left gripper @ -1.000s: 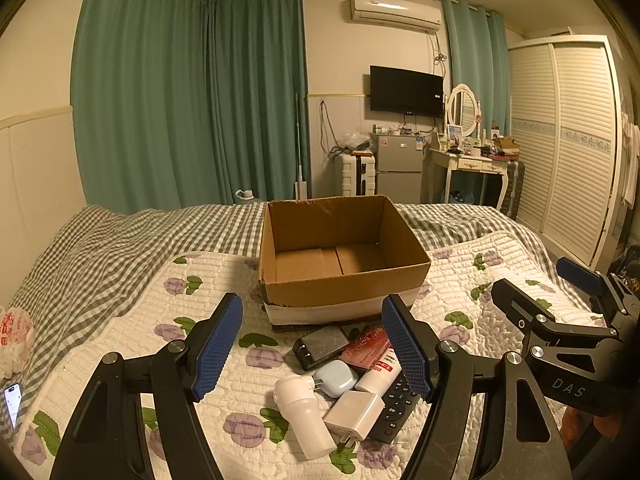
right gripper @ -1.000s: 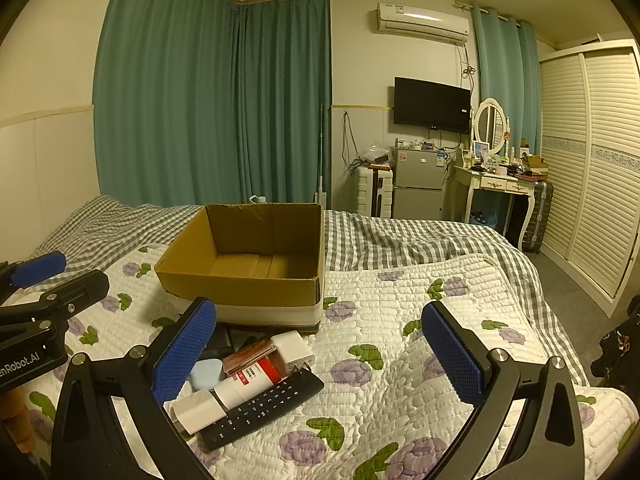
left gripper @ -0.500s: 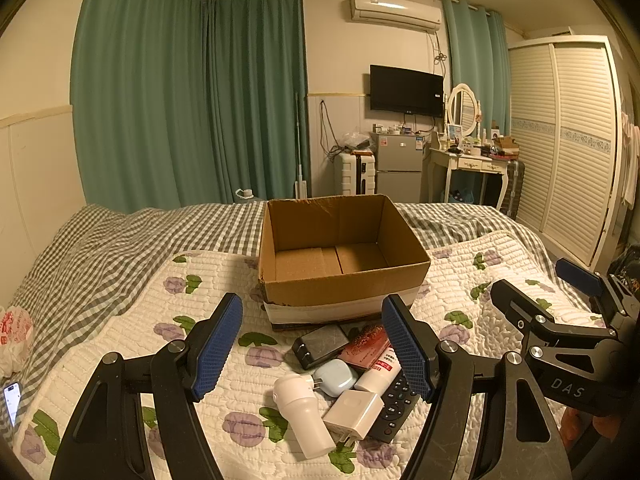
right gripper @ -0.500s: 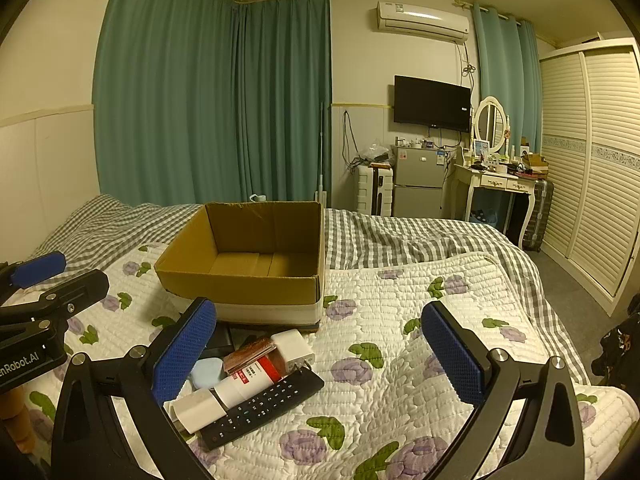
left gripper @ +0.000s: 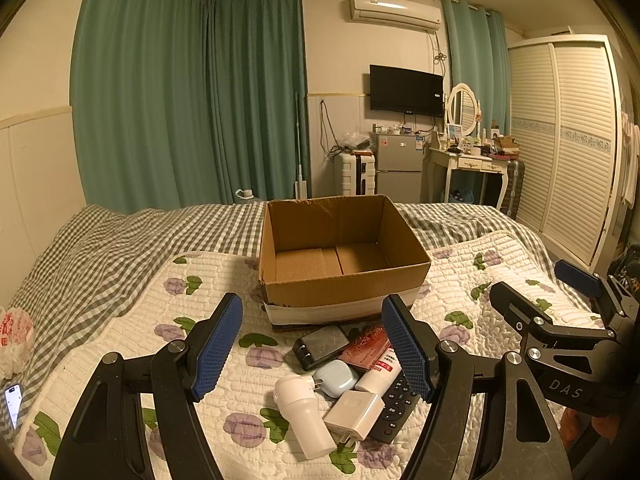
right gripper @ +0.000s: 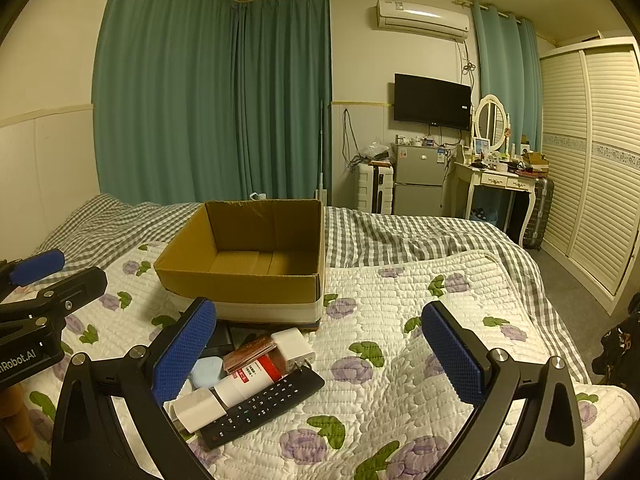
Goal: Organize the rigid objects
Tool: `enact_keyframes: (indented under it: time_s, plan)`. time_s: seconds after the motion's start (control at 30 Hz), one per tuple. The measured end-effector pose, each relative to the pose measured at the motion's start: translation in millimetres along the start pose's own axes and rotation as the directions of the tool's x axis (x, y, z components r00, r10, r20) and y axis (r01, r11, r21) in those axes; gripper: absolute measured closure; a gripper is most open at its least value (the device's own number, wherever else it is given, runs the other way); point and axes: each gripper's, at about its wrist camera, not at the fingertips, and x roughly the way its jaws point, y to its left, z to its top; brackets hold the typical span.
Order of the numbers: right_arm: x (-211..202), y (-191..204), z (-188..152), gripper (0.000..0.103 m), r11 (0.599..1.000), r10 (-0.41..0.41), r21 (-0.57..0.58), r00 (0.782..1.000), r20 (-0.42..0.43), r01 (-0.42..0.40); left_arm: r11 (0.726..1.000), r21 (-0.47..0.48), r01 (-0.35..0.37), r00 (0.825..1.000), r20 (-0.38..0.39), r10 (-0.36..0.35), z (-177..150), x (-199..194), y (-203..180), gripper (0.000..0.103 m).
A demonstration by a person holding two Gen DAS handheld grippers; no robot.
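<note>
Nothing sits in the cardboard box [left gripper: 340, 256] yet; both grippers' fingers [left gripper: 218, 344] gape released above the pile [right gripper: 248, 376] on the bed [right gripper: 400, 320].

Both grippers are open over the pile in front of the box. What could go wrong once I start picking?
1. The pile is tightly packed: the white charger overlaps the black remote and touches the white bottle. Closing on one will probably nudge or snag a neighbour.
2. The soft quilt may give under a downward press, so the flat remote could tilt or slip.
3. The cardboard box sits unanchored close behind the pile, so a forward reach could shove it.
</note>
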Motion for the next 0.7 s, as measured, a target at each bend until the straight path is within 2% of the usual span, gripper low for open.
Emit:
enact_keyframes:
  time_s: [0.7]
  plan:
    - [4.2, 3.4, -4.9, 0.0, 1.0, 0.004, -0.005, 1.0, -0.017, -0.005, 1.0, 0.001, -0.019, 1.0, 0.013, 0.019, 4.7, -1.1, 6.5, 0.028]
